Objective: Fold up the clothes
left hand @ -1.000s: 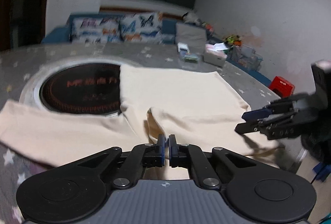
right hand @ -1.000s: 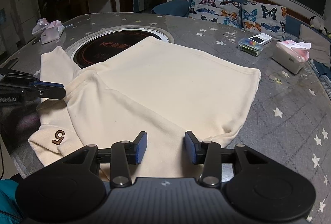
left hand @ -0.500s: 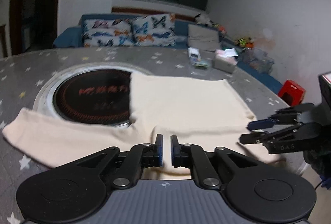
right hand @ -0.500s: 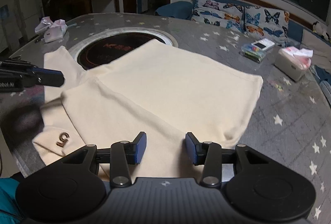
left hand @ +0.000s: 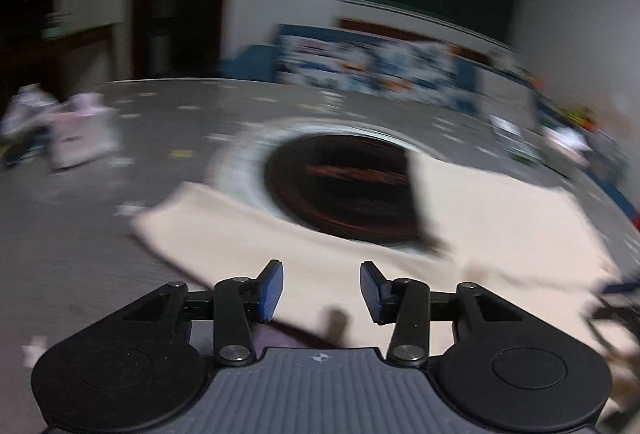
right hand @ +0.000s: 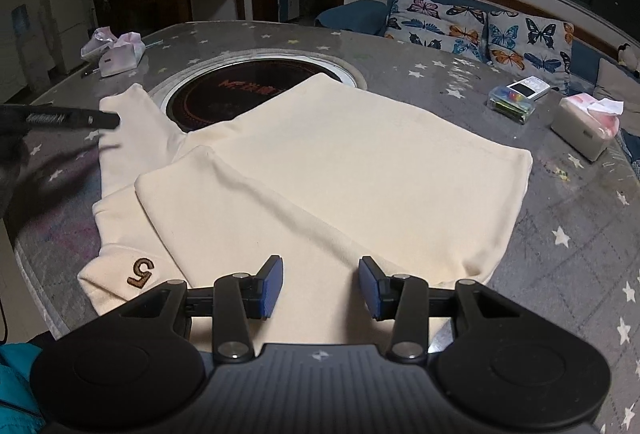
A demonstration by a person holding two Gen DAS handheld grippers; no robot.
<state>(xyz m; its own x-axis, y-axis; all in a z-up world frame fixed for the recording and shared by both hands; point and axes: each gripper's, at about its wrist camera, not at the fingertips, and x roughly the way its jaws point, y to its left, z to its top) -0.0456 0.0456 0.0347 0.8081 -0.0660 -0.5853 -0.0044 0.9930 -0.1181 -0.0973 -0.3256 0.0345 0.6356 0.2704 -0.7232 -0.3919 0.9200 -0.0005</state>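
Left claw [left hand: 321, 288] just opened, empty — cuff [right hand: 120, 274] perhaps "5".

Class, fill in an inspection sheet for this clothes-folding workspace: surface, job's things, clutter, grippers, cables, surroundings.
Surface: grey star-patterned round table with a dark round cooktop set in its middle.
Job's things: cream garment lying partly folded, one sleeve stretched beside the cooktop, brown "5" on a cuff.
Clutter: tissue box, clear box of coloured items, pink-white packets.
Grippers: left gripper has just been opening, nothing between its jaws; right gripper open above the garment's near edge, holding nothing.
Cables: nothing seen.
Surroundings: sofa with butterfly cushions, dark window, doorway, shelves.
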